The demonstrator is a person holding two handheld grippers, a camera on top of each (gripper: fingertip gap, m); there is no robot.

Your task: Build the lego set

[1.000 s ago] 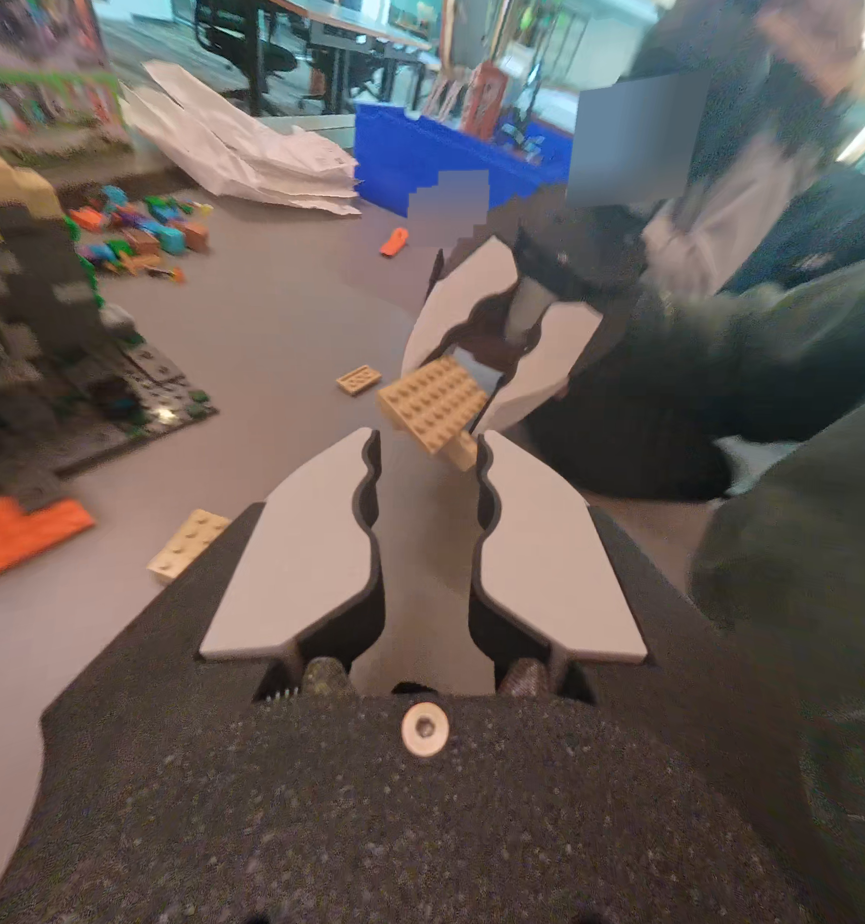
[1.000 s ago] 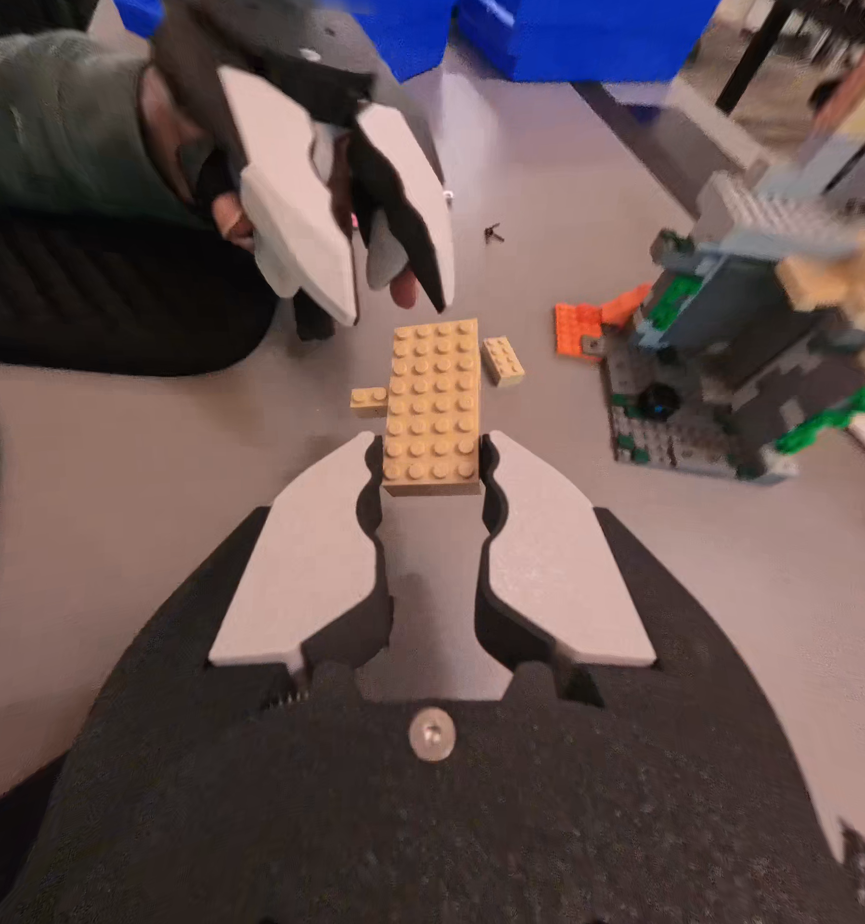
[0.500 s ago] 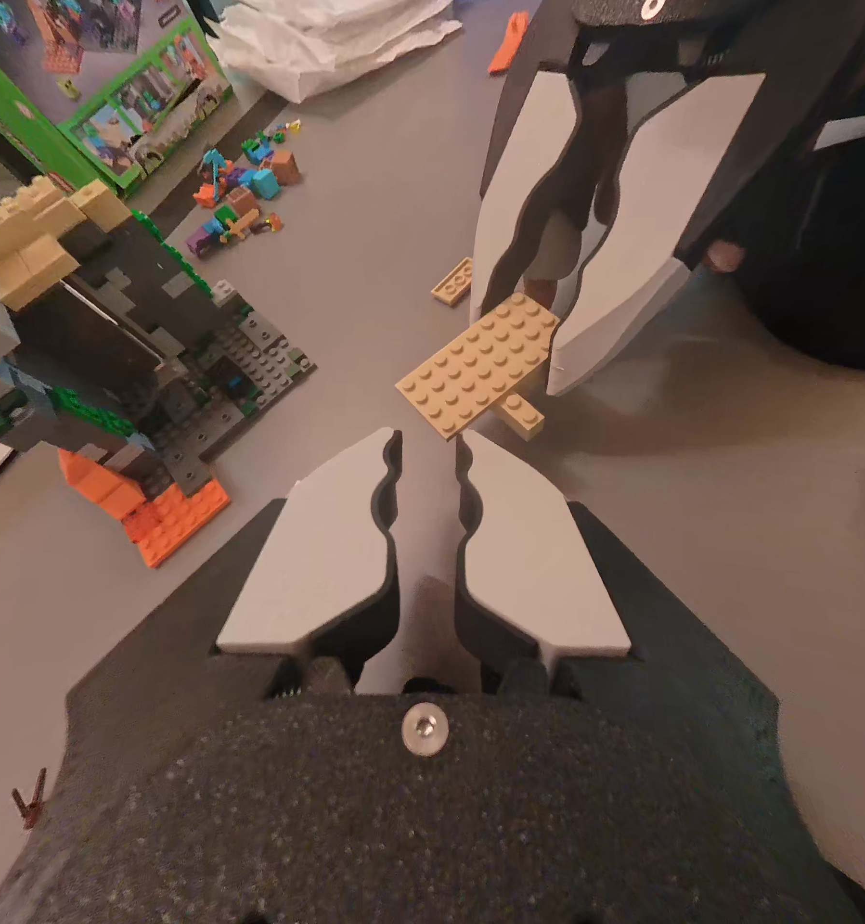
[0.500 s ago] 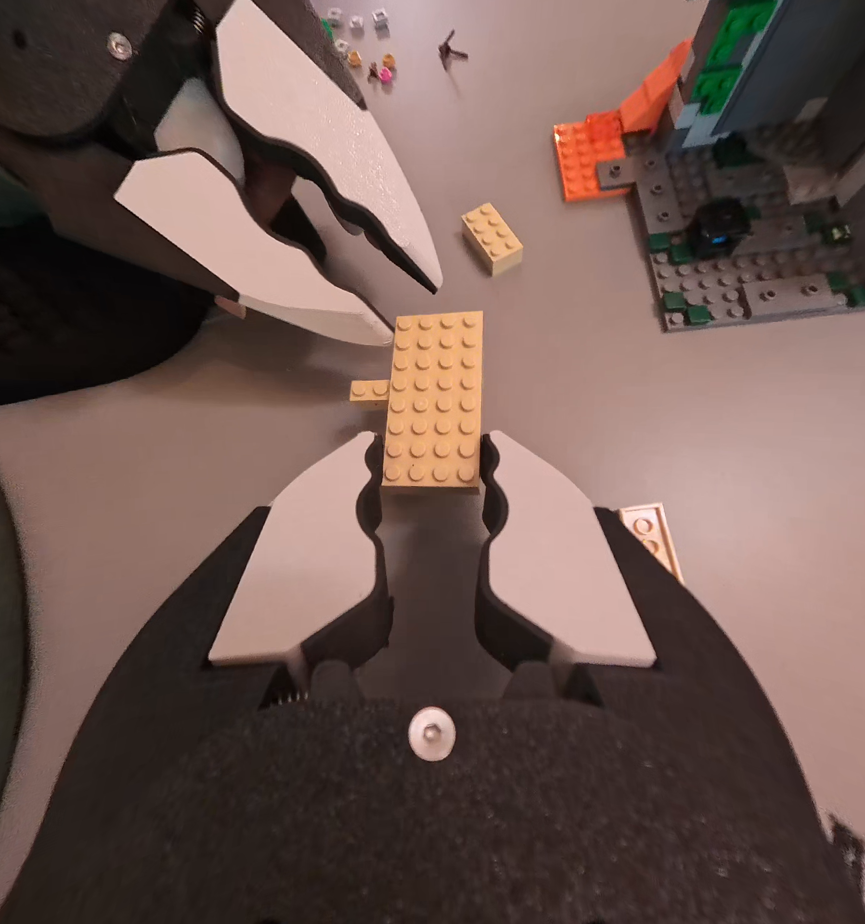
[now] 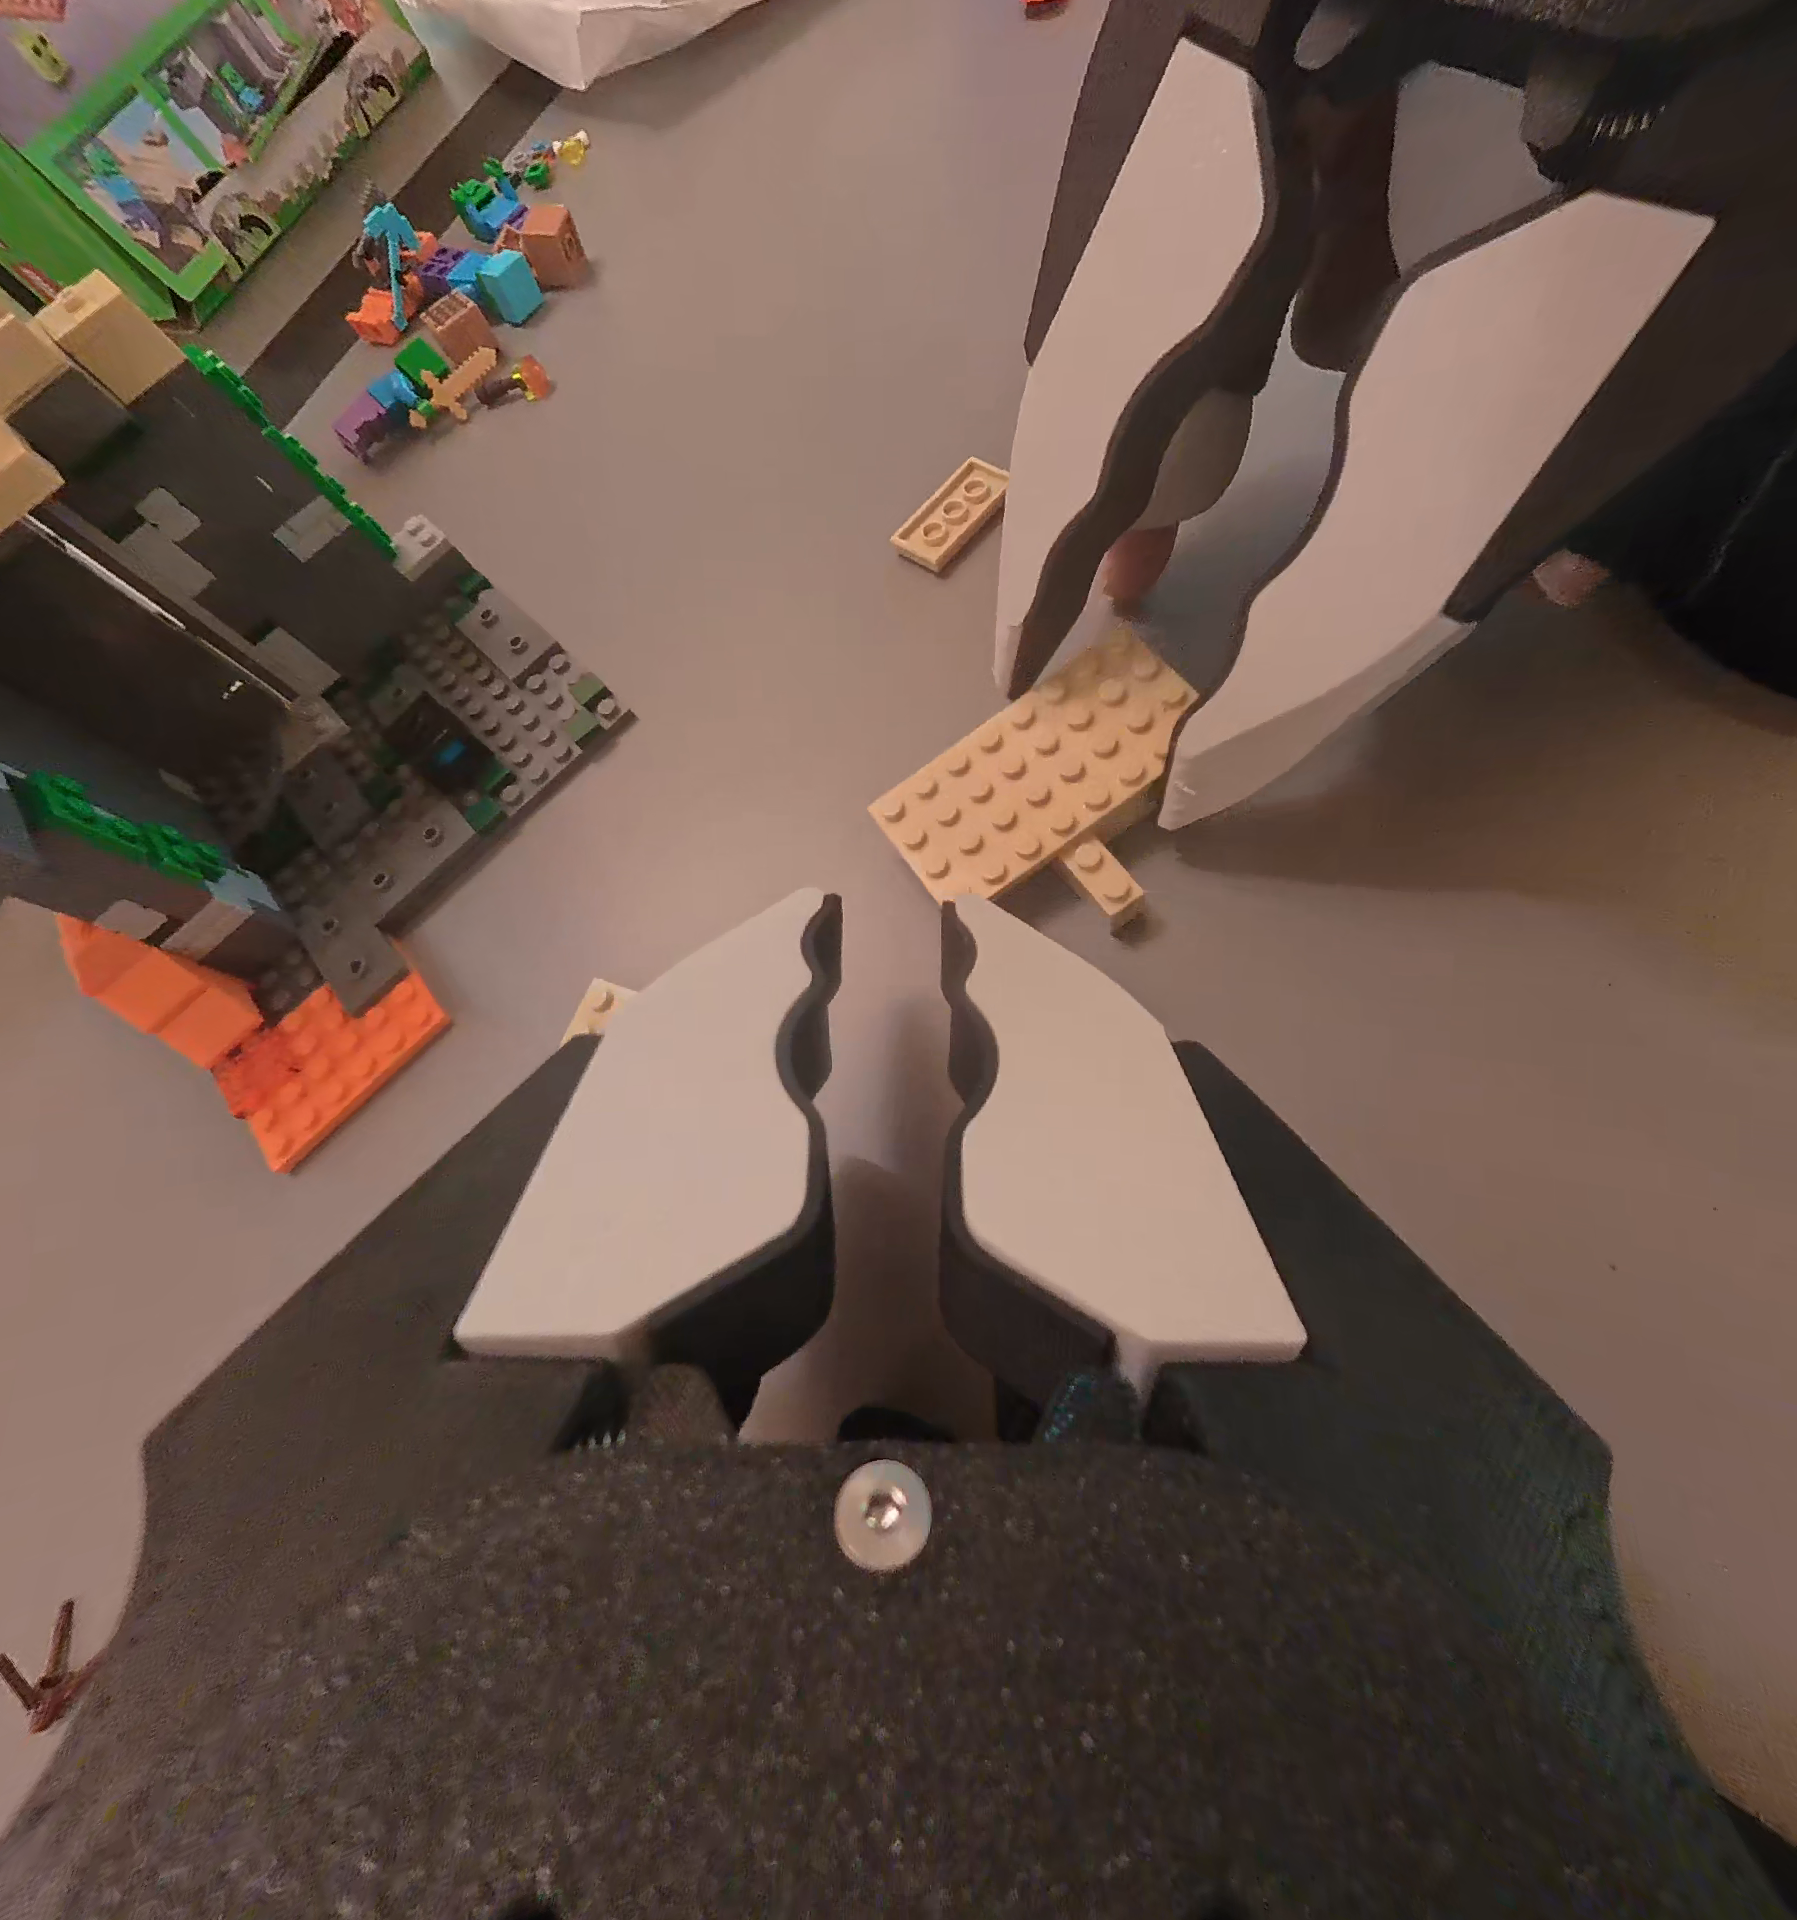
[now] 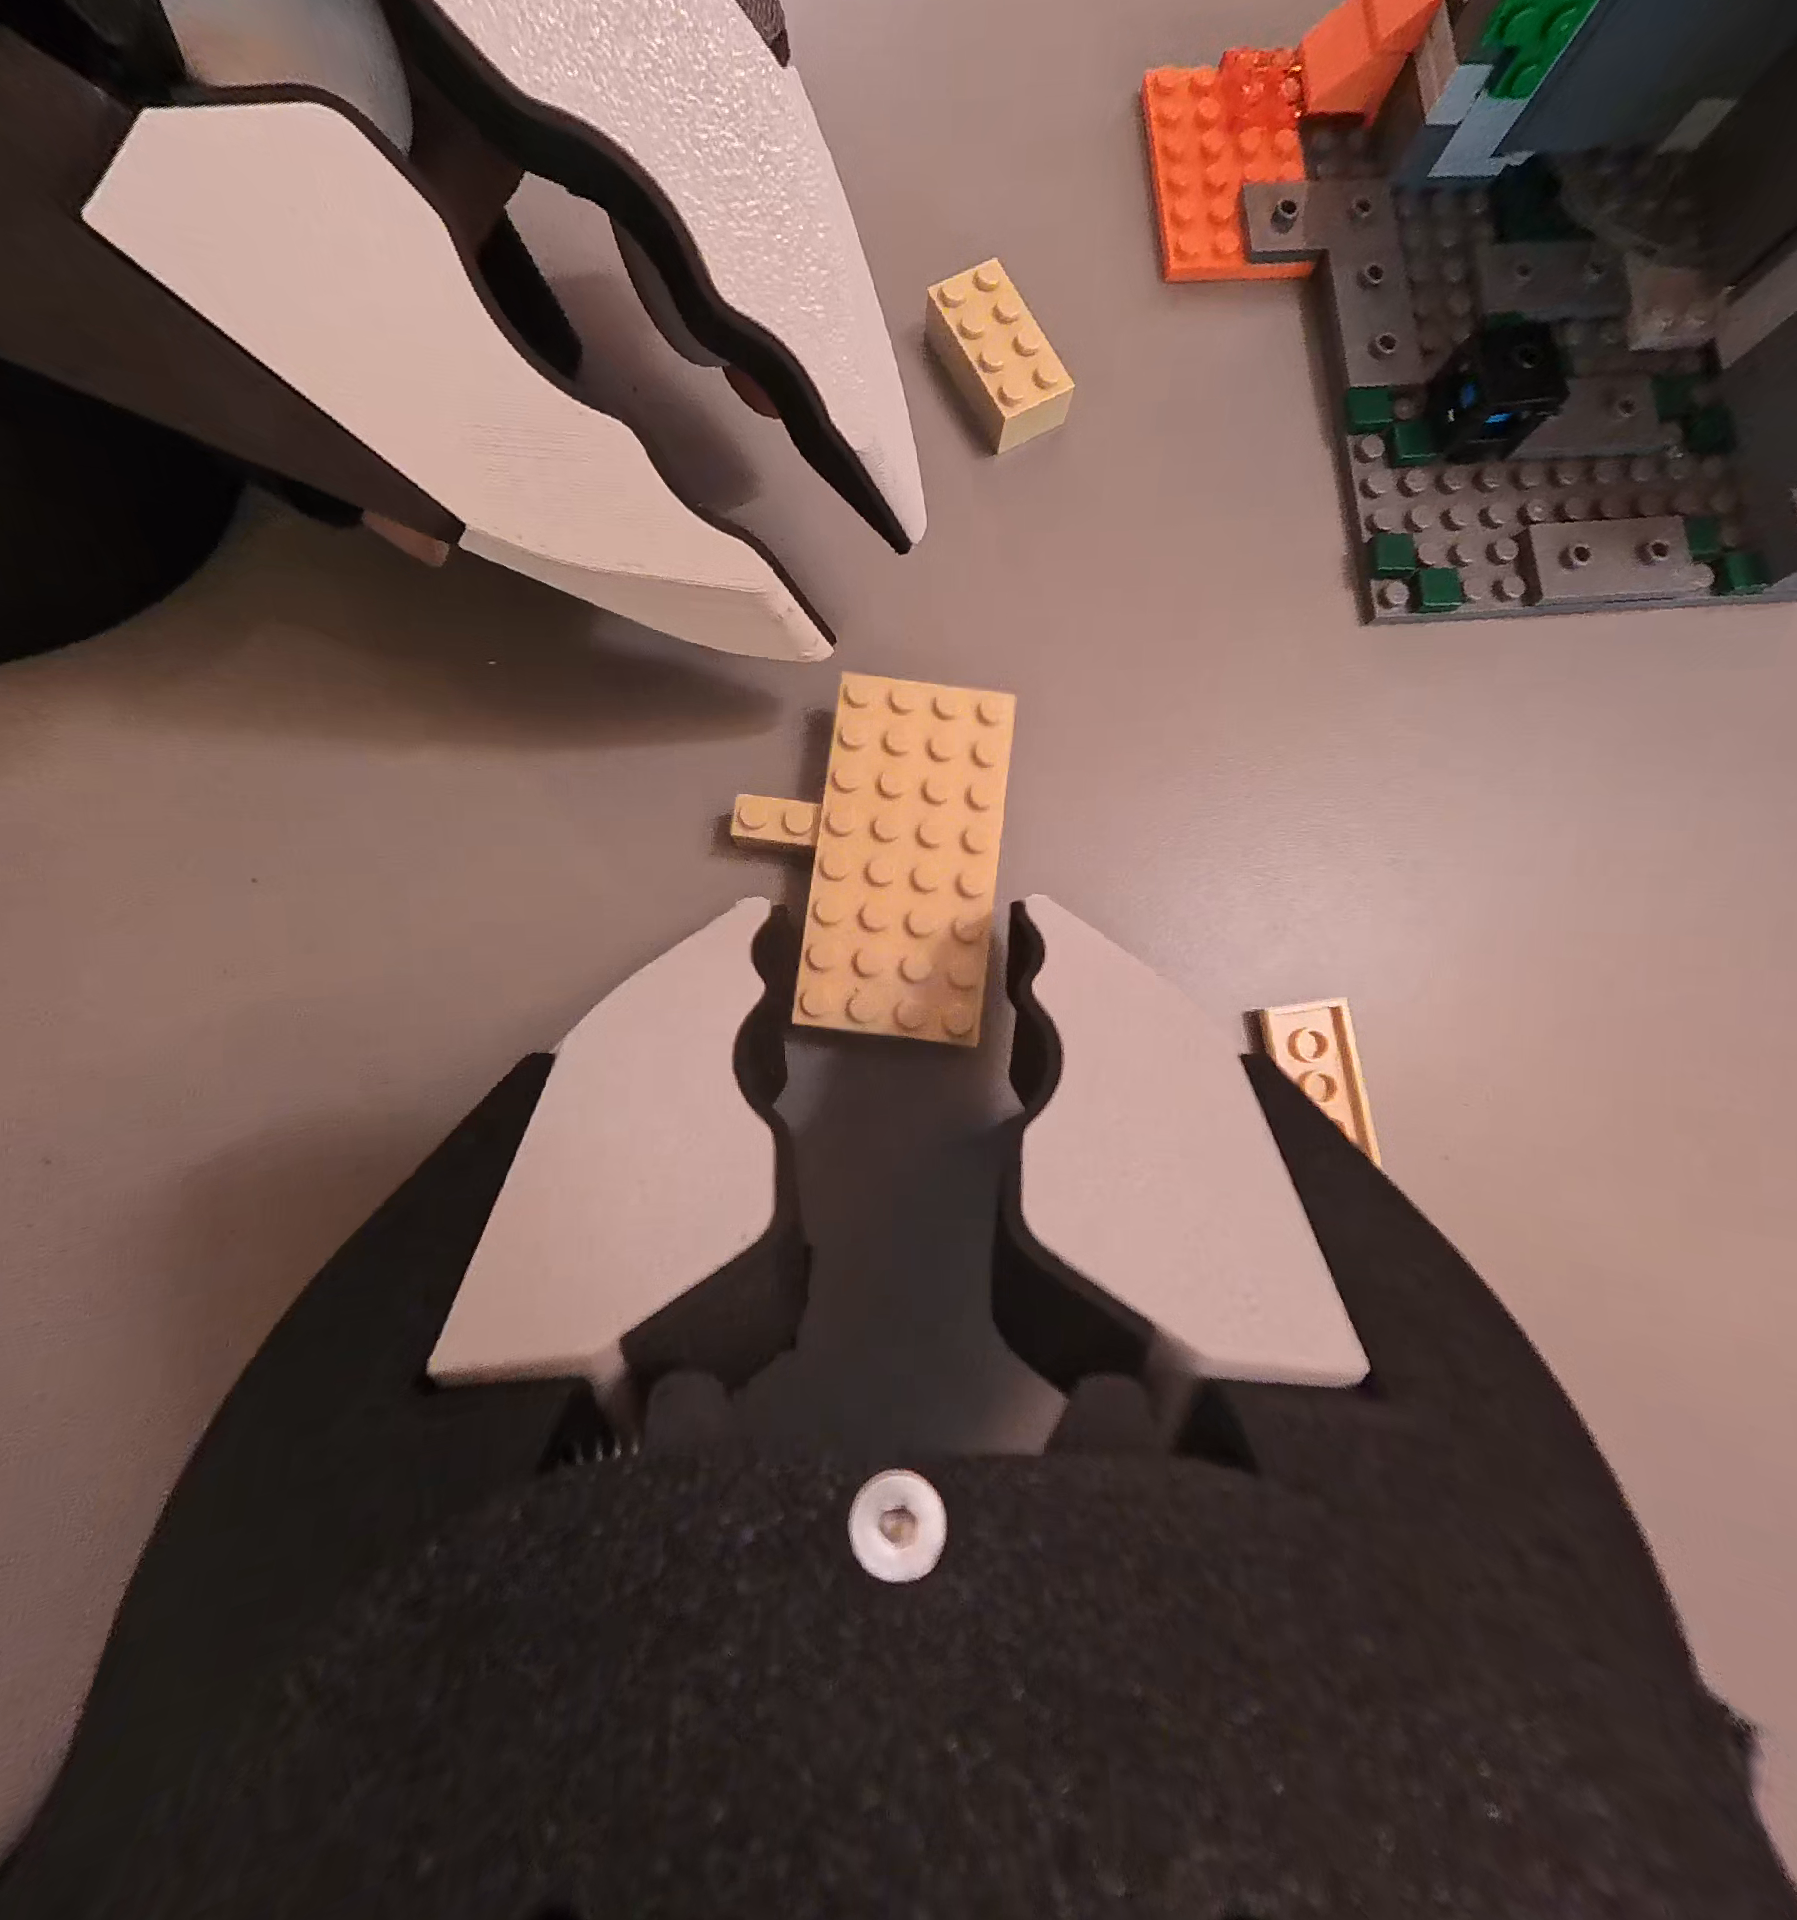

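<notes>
Right claw (image 6: 889,914) clamped on tan plate (image 6: 904,852); left claw (image 5: 886,912) empty, slightly parted.

Left gripper (image 5: 886,914) slightly parted, empty, right gripper (image 5: 1102,727) pinching tan plate (image 5: 1029,774)

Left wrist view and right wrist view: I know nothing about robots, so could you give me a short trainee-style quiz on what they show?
1. True or false: the left gripper holds a brick.
2. How many studs wide is the tan plate?
3. The flat plate at the corner of the model is: A blue, B orange, C white.
Key: 1 false; 2 four; 3 B.
</notes>
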